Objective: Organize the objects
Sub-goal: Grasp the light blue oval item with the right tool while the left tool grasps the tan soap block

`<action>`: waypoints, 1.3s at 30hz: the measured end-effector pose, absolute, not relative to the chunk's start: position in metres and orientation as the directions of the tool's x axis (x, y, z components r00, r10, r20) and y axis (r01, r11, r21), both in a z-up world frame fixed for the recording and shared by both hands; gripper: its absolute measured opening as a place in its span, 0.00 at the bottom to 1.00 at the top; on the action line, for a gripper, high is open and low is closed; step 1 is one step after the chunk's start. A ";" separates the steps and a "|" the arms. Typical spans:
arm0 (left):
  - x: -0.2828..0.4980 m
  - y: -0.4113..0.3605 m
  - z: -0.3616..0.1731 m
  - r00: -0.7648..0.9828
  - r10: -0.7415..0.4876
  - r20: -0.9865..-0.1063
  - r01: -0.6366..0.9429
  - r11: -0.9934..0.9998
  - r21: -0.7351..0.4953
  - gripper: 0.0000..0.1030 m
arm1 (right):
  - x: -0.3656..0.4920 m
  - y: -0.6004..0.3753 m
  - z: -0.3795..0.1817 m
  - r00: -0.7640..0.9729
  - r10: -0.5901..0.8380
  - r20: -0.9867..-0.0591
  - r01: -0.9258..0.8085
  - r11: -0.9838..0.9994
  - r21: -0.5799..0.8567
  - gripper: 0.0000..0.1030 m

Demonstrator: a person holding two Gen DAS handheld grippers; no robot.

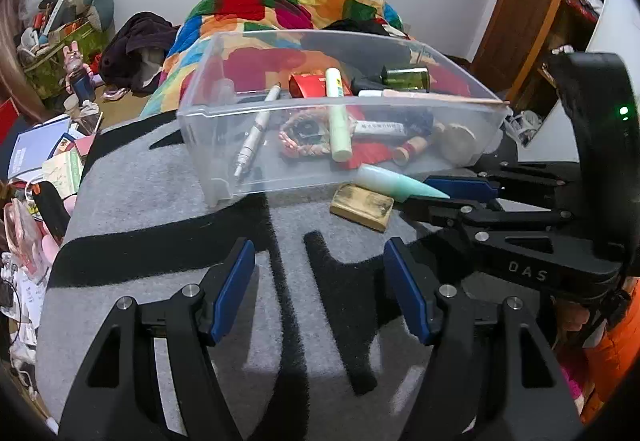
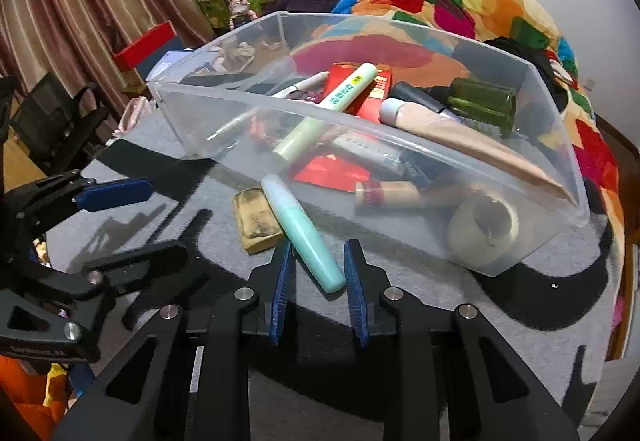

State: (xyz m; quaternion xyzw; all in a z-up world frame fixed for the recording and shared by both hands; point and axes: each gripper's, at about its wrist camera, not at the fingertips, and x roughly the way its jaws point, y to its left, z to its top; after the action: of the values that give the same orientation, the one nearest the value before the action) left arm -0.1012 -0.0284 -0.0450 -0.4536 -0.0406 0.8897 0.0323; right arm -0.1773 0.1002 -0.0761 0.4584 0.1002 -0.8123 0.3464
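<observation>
Grey cloth with black markings, carrying 3 things

We see a grey cloth (image 1: 168, 201) with broad black shapes covering the surface. On it rest a clear plastic bin (image 2: 532, 241), a scuffed gold block (image 2: 256, 219) just in front of the bin, and a mint-green tube (image 2: 304, 233) lying against the block.

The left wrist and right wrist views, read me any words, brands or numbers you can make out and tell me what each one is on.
"DAS": on the black body of the right gripper, seen in the left wrist view.
Green print on the pale green tube in the clear plastic bin: too blurred to read.
Dark lettering on the grey tube: too blurred to read.
Small white lettering on the left gripper body: too small to read.
</observation>
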 end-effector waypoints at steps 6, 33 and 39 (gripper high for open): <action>-0.115 -0.012 -0.049 -0.564 0.084 -0.821 -0.060 -0.996 -0.061 0.65 | -0.164 0.111 -0.071 -0.354 -0.500 -0.790 0.668 -0.727 0.161 0.14; -0.129 0.009 -0.054 -0.556 0.082 -0.827 -0.099 -0.995 -0.032 0.41 | -0.143 0.167 -0.044 -0.390 -0.591 -0.706 0.609 -0.741 0.284 0.12; -0.110 -0.002 -0.030 -0.620 0.091 -0.780 -0.060 -0.996 -0.068 0.41 | -0.145 0.164 -0.022 -0.423 -0.616 -0.665 0.615 -0.734 0.288 0.12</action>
State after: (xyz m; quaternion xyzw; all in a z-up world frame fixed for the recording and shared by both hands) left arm -0.1098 -0.0021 -0.0301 -0.4340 -0.0176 0.8997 0.0420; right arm -0.1445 0.1645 -0.0222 0.3940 -0.0003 -0.8436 0.3648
